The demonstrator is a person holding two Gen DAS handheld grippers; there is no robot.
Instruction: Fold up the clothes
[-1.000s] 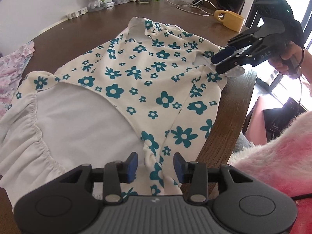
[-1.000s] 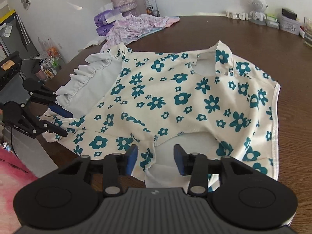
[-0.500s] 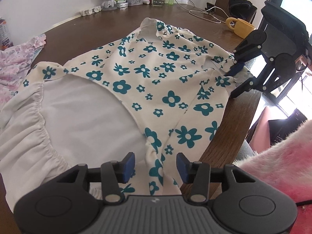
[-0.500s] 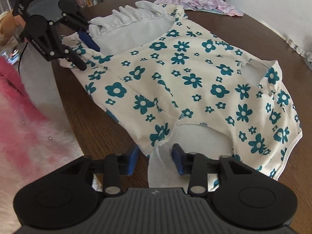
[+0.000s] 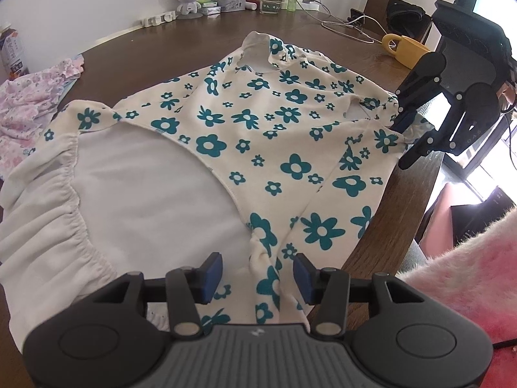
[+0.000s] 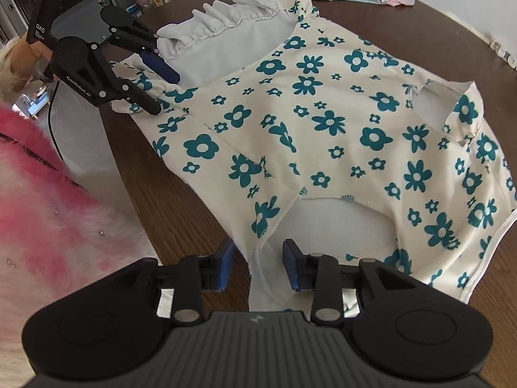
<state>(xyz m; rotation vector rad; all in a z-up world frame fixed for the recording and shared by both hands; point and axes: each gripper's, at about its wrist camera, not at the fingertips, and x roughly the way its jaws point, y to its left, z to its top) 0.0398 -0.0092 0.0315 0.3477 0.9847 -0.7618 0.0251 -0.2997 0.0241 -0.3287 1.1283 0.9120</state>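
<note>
On the brown table (image 5: 200,37), the floral garment (image 5: 284,129) is lying spread along the near edge, where you are holding your left gripper (image 5: 257,273) and right gripper (image 6: 257,263), fingers parted, each straddling an ungripped fabric corner.

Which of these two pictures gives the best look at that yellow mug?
The left wrist view. The yellow mug stands there whole, handle and rim clear, on the wooden table beyond the floral garment. The right wrist view faces the other way and shows none of it.
</note>
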